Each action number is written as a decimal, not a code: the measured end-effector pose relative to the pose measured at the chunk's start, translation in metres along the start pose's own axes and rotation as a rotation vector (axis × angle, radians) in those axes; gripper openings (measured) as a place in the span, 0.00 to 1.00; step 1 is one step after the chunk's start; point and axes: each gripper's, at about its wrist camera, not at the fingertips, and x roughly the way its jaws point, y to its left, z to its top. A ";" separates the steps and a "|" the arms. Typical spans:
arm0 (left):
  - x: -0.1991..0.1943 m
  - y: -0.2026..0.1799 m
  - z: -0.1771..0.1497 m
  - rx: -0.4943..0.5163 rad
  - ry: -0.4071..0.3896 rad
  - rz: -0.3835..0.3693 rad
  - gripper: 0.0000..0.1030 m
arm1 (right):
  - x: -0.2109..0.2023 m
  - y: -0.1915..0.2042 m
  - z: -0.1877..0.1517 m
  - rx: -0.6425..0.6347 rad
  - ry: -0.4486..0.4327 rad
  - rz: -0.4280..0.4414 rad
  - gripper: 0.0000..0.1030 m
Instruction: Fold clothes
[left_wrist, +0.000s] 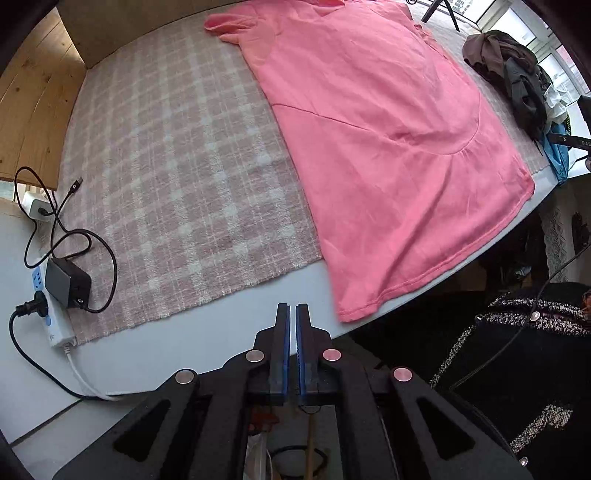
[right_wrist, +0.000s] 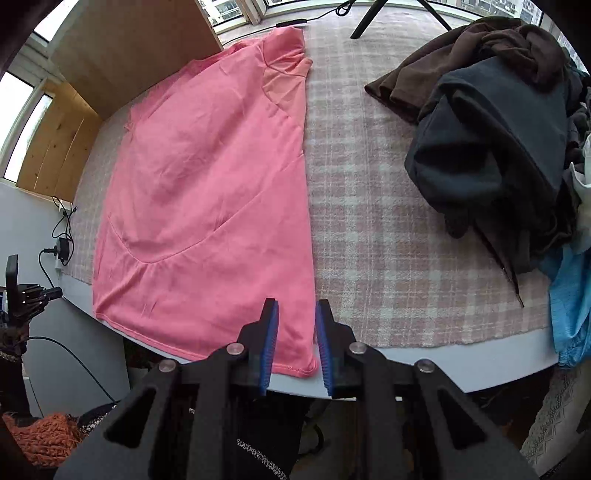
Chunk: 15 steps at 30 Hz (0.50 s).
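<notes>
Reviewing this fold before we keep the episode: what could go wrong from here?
1. The pink shirt's hem hangs past the table edge; a one-sided pull could drag it off.
2. The right gripper is open over the hem corner; closing there may catch only one layer.
3. The left gripper is shut and beside the hem corner, so it must open and shift first. The clothes pile limits room on the right.
</notes>
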 end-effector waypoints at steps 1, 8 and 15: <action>-0.004 0.006 0.016 0.002 -0.028 0.006 0.04 | -0.007 0.006 0.016 -0.006 -0.044 -0.002 0.20; -0.028 0.060 0.147 -0.076 -0.239 -0.017 0.04 | -0.019 0.035 0.112 -0.007 -0.237 -0.012 0.20; -0.023 0.096 0.256 -0.166 -0.324 -0.081 0.05 | -0.029 0.031 0.179 0.044 -0.349 -0.034 0.36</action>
